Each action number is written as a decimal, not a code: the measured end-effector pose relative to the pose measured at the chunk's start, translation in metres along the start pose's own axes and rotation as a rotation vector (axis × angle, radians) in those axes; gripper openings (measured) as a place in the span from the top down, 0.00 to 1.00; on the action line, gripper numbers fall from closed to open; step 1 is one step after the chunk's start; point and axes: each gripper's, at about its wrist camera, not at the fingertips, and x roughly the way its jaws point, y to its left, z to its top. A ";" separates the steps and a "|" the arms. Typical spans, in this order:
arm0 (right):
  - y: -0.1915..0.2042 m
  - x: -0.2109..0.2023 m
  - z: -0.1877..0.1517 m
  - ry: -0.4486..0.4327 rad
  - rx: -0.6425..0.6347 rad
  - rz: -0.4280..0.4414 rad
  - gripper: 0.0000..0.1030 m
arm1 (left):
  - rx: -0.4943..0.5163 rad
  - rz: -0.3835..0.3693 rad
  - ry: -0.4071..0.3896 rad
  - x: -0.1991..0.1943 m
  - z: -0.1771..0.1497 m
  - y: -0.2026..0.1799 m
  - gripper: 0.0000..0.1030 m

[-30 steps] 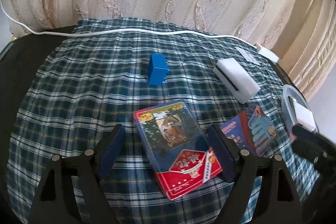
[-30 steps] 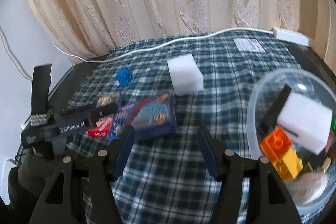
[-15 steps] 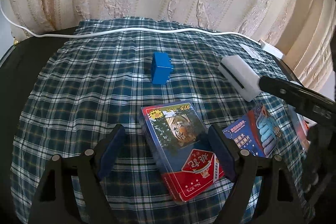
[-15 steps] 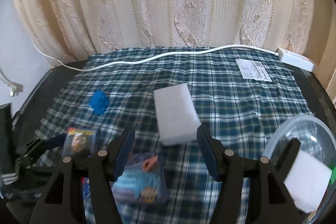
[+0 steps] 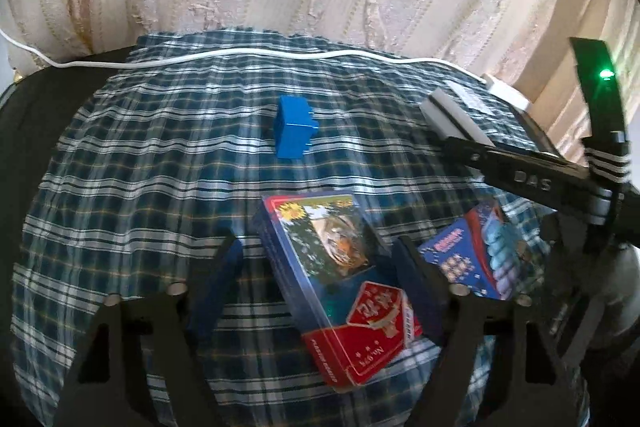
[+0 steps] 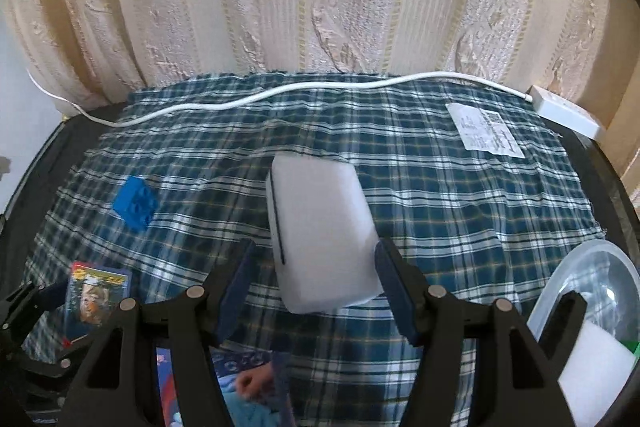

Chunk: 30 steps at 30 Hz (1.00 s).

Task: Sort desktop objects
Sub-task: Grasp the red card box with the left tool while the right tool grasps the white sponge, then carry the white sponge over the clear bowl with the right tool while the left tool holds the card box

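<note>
My left gripper [image 5: 316, 279] is open, its fingers on either side of a clear-cased deck of playing cards [image 5: 336, 279] lying on the plaid cloth. My right gripper [image 6: 312, 279] is open, its fingers on either side of the near end of a white sponge block [image 6: 320, 227]. That sponge also shows in the left wrist view [image 5: 452, 123], partly behind the right gripper's body. A blue toy brick [image 5: 294, 133] lies farther back; it also shows in the right wrist view [image 6: 134, 203]. A second blue card box [image 5: 480, 255] lies right of the deck.
A clear plastic bowl [image 6: 560, 279] at the right holds another white sponge and small items. A white cable [image 6: 280, 93] runs along the cloth's far edge to a power adapter [image 6: 564, 111]. A printed paper slip [image 6: 484, 125] lies at the back right. A curtain hangs behind.
My right gripper has swung from the bowl over to the white sponge, which now lies between its fingers. My left gripper has stayed around the card deck, shifting slightly.
</note>
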 end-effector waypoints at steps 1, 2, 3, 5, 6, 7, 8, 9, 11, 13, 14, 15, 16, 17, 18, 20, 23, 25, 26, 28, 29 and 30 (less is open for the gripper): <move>-0.001 0.001 0.000 0.002 0.001 -0.004 0.39 | -0.005 -0.016 0.001 0.000 0.000 0.000 0.37; -0.003 0.002 -0.001 0.006 0.002 -0.018 0.42 | -0.012 -0.033 0.002 0.000 0.000 -0.001 0.39; -0.005 0.002 -0.002 0.008 0.005 -0.027 0.48 | -0.020 -0.045 0.003 0.000 -0.001 -0.001 0.42; -0.011 0.001 -0.003 0.009 0.021 -0.033 0.58 | -0.023 -0.053 0.000 0.000 -0.001 -0.003 0.46; -0.015 -0.001 -0.003 0.006 0.034 -0.025 0.59 | -0.024 -0.060 -0.004 -0.001 -0.001 -0.004 0.55; -0.017 -0.003 -0.003 0.002 0.046 -0.016 0.61 | -0.029 -0.069 -0.010 -0.003 -0.001 -0.004 0.67; -0.019 -0.006 -0.003 -0.003 0.055 -0.008 0.62 | -0.033 -0.075 -0.014 -0.003 -0.001 -0.004 0.68; -0.020 -0.009 -0.003 -0.012 0.060 -0.003 0.62 | -0.034 -0.075 -0.021 -0.005 -0.001 -0.005 0.70; -0.019 -0.018 -0.003 -0.039 0.057 0.004 0.62 | -0.029 -0.069 -0.041 -0.009 0.000 -0.008 0.75; -0.014 -0.026 -0.003 -0.059 0.047 0.011 0.63 | -0.030 -0.067 -0.060 -0.014 0.001 -0.009 0.79; -0.012 -0.031 -0.004 -0.069 0.041 0.016 0.63 | -0.028 -0.063 -0.069 -0.015 0.001 -0.009 0.79; -0.009 -0.036 -0.004 -0.077 0.036 0.021 0.63 | -0.025 -0.057 -0.079 -0.017 0.002 -0.009 0.79; -0.007 -0.041 -0.005 -0.086 0.031 0.028 0.63 | -0.021 -0.049 -0.088 -0.020 0.002 -0.010 0.79; -0.005 -0.045 -0.006 -0.090 0.030 0.033 0.63 | -0.019 -0.045 -0.094 -0.021 0.002 -0.010 0.79; -0.004 -0.049 -0.007 -0.095 0.030 0.037 0.63 | -0.018 -0.043 -0.100 -0.022 0.002 -0.010 0.79; -0.003 -0.057 -0.010 -0.104 0.033 0.048 0.63 | -0.019 -0.045 -0.109 -0.025 0.002 -0.011 0.79; -0.005 -0.070 -0.016 -0.118 0.041 0.055 0.63 | -0.016 -0.042 -0.126 -0.031 0.002 -0.013 0.79; -0.010 -0.082 -0.021 -0.131 0.051 0.053 0.63 | -0.017 -0.044 -0.136 -0.034 0.001 -0.014 0.79; -0.012 -0.087 -0.022 -0.137 0.057 0.052 0.63 | -0.019 -0.045 -0.140 -0.036 0.001 -0.014 0.79; -0.022 -0.099 -0.027 -0.152 0.071 0.043 0.63 | -0.023 -0.047 -0.148 -0.039 0.001 -0.014 0.79; -0.027 -0.104 -0.029 -0.156 0.076 0.038 0.63 | -0.025 -0.048 -0.152 -0.041 0.002 -0.014 0.79; -0.032 -0.108 -0.031 -0.160 0.082 0.031 0.63 | -0.027 -0.048 -0.156 -0.043 0.002 -0.013 0.79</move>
